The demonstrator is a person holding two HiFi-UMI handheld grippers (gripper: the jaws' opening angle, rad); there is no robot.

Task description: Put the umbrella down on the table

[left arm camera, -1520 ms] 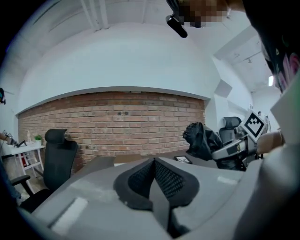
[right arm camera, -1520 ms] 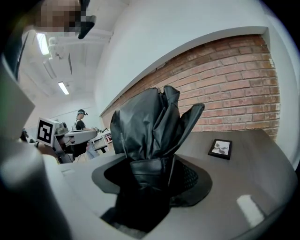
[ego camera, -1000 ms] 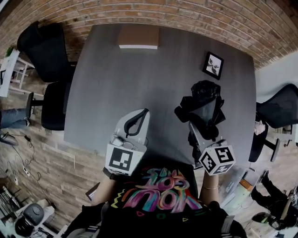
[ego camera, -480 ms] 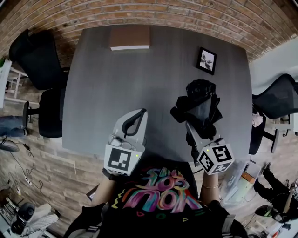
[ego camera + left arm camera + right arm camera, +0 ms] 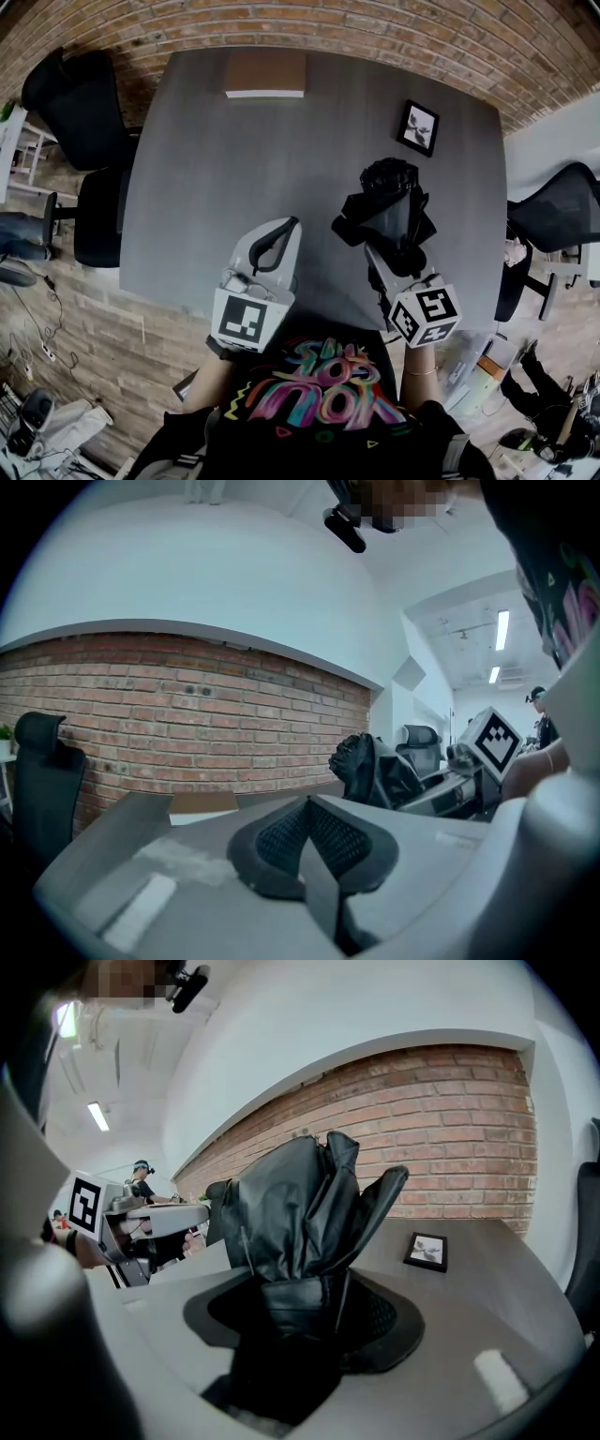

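Observation:
A folded black umbrella (image 5: 386, 211) is held above the grey table (image 5: 234, 178), at its right half. My right gripper (image 5: 392, 255) is shut on the umbrella's lower end; its black canopy (image 5: 300, 1206) rises straight out of the jaws in the right gripper view. My left gripper (image 5: 272, 246) hangs over the table's near edge, left of the umbrella, with its two black pads pressed together and nothing between them. From the left gripper view the umbrella (image 5: 367, 769) shows to the right, with the right gripper's marker cube (image 5: 493, 740) beyond it.
A brown flat box (image 5: 265, 73) lies at the table's far edge. A small black-framed picture (image 5: 417, 127) lies at the far right. Black office chairs stand at the left (image 5: 80, 112) and right (image 5: 558, 216) of the table. A brick wall runs behind.
The right gripper and the umbrella have shifted a little left and toward the table's middle. The left gripper has stayed where it was.

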